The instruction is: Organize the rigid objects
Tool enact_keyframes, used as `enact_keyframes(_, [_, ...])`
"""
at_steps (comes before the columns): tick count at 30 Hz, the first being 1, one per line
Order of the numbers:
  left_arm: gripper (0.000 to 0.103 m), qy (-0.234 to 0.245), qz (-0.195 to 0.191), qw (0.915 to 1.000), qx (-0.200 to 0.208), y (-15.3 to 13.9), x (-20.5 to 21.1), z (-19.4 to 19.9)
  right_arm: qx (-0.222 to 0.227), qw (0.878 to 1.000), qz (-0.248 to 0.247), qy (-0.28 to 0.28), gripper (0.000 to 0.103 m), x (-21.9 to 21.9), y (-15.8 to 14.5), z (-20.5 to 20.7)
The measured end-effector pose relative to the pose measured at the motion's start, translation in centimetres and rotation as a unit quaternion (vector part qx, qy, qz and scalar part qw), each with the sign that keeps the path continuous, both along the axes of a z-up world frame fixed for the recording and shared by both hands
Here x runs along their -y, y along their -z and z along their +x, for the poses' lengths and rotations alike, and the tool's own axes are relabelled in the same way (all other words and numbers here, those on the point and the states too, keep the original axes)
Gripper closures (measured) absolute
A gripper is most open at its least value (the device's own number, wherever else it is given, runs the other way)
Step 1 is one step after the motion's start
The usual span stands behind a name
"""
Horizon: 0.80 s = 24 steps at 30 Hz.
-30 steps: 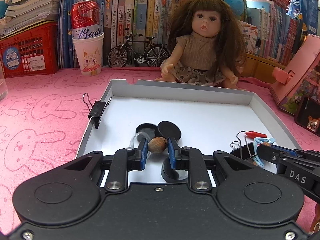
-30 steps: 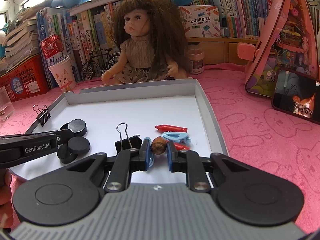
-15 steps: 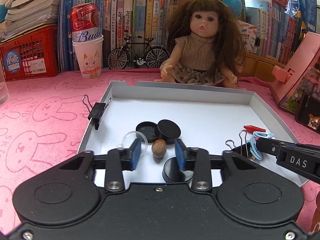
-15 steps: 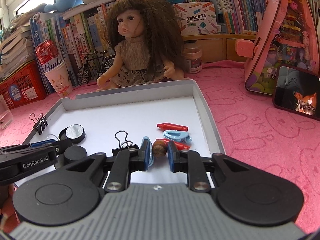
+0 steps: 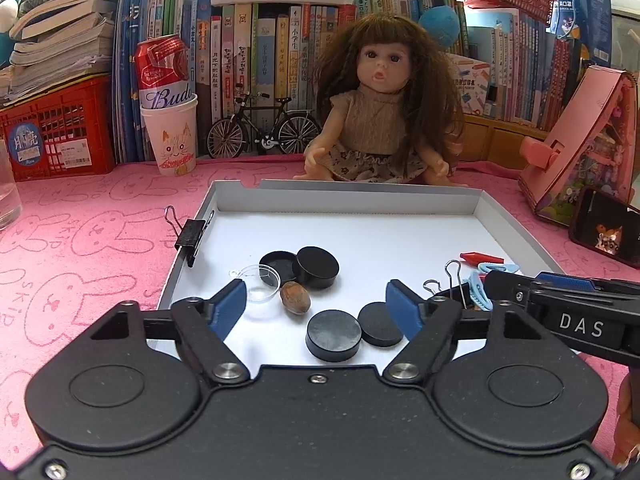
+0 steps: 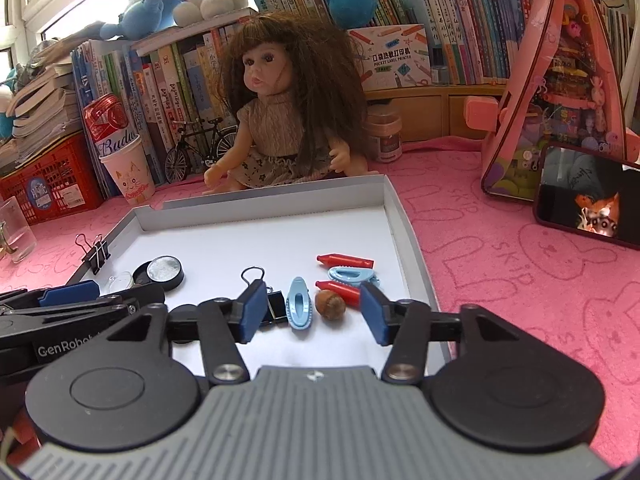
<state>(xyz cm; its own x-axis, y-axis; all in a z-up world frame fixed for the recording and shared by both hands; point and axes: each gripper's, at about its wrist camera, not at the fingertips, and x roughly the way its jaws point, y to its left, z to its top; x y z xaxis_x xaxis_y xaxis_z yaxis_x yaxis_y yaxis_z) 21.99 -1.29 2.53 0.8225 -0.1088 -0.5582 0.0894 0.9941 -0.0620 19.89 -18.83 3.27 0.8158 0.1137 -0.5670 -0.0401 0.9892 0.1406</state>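
Left gripper (image 5: 316,308) had just spread its jaws, dropping a nut (image 5: 295,302) beside the black caps (image 5: 318,267) on the tray's (image 5: 360,200) left side. Right gripper (image 6: 312,314) had just opened too, its nut (image 6: 330,306) lying free among blue clips (image 6: 299,307) and red crayons (image 6: 345,260). Sorting looked mostly done. Stray binder clip (image 5: 189,237) on the left rim remained; doll (image 5: 384,120) crowded the far tabletop.
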Motion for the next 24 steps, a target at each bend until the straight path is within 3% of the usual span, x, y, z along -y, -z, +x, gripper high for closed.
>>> enact_keyframes(8, [0.022,-0.002,0.003,1.0,0.009,-0.8,-0.2,-1.4,0.018,1.0,-0.024,-0.003,0.019,-0.5,-0.9,-1.4])
enact_keyframes(24, [0.02,0.016,0.001,0.9996,0.024,-2.0,-0.4,-5.2,0.022,0.999,-0.027,0.002,0.014,0.0,-1.9,-4.1])
